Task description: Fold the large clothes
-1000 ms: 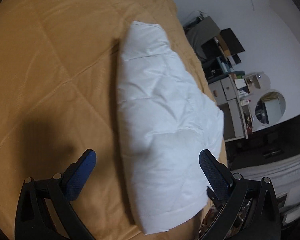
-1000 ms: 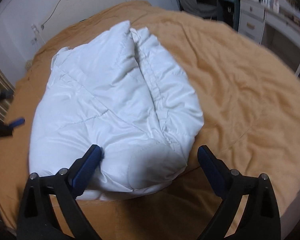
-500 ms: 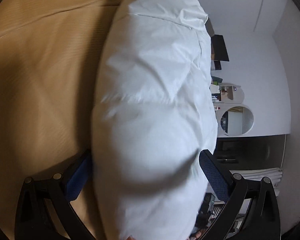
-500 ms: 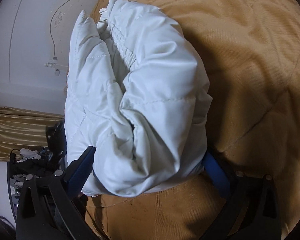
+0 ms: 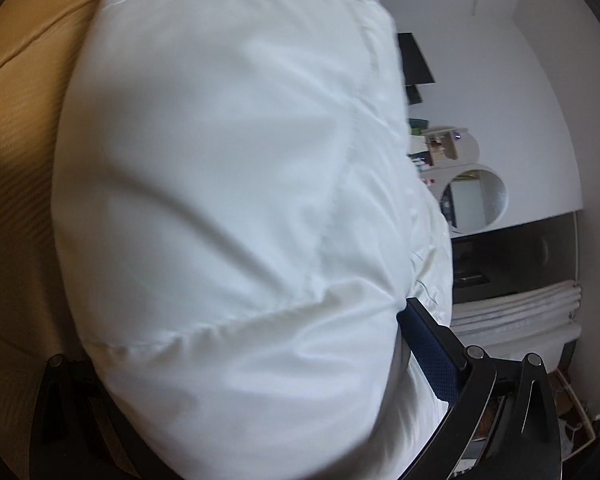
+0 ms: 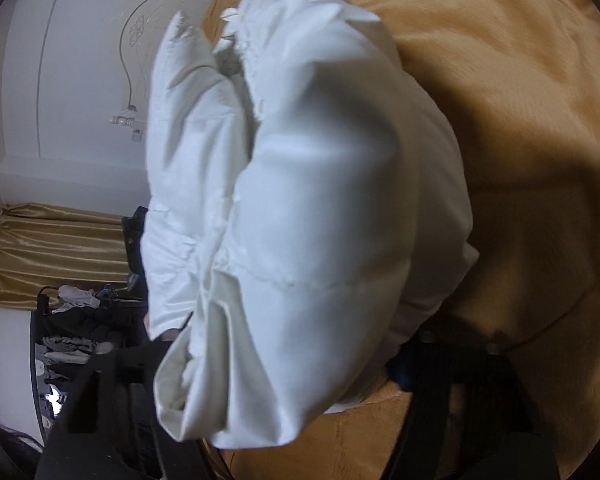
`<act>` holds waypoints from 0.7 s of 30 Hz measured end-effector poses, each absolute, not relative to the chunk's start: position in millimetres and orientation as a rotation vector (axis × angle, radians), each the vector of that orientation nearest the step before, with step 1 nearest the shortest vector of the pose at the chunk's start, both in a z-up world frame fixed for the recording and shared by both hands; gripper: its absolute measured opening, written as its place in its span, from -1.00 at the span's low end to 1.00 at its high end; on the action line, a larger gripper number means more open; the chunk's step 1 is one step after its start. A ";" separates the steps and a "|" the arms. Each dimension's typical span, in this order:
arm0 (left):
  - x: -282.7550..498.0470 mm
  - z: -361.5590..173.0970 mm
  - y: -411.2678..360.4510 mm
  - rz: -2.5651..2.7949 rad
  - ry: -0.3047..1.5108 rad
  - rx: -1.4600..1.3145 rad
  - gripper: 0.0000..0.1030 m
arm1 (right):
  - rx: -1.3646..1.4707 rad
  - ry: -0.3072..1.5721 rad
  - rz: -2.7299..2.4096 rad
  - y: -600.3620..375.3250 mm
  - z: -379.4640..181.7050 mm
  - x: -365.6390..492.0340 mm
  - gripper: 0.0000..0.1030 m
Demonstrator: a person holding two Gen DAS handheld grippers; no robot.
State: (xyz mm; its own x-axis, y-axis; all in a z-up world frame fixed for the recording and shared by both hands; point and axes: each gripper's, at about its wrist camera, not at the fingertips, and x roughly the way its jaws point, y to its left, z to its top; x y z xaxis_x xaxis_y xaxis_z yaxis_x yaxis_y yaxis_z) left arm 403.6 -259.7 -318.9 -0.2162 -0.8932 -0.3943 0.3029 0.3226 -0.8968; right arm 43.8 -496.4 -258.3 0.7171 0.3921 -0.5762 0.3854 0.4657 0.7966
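The right tongs (image 6: 300, 360) have the folded end of a white puffy jacket (image 6: 312, 208) bulging between their fingers; the jaws are closing on it, and the fabric fills the whole gap, hiding most of both fingers, with only a bit of blue pad (image 6: 398, 372) showing at the right. The left tongs (image 5: 256, 364) reach in at another part of the same jacket (image 5: 228, 184). Its padded bulk fills their gap too: the right blue pad (image 5: 432, 356) lies against the cloth, while the left finger is hidden behind it, so I cannot tell whether they are clamped.

The jacket lies bundled on a bed with a tan quilted cover (image 6: 520, 120), which spreads to the right in the right wrist view and to the left in the left wrist view. Far behind it are a white headboard (image 6: 80, 80) and gold curtains (image 6: 52, 256). In the left wrist view, a round mirror (image 5: 476, 200) hangs on the white wall to the right.
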 end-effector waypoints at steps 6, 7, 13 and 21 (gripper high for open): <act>409.1 -312.6 -236.7 -1.328 1.247 -0.741 0.75 | 1.012 0.765 0.043 -467.4 -205.9 52.1 -0.19; 413.0 -307.2 -230.7 -1.331 1.232 -0.758 0.74 | 0.999 0.755 0.057 -460.4 -197.5 55.4 -0.19; 425.4 -235.2 -154.0 -1.302 1.125 -0.650 0.73 | 1.011 0.704 0.206 -401.0 -179.7 95.4 -0.19; 424.3 -319.5 -35.2 -0.975 1.279 -0.588 0.74 | 1.114 0.947 0.284 -313.0 -299.1 166.4 0.00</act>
State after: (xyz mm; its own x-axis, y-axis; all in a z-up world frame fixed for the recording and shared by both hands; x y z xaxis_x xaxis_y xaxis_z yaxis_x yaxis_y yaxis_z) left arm 424.3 -35.2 -319.5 -0.0064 -0.8563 -0.5165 0.2709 0.4957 -0.8252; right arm 166.4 -313.0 -299.1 0.5950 0.6269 -0.5030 0.2471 0.4528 0.8567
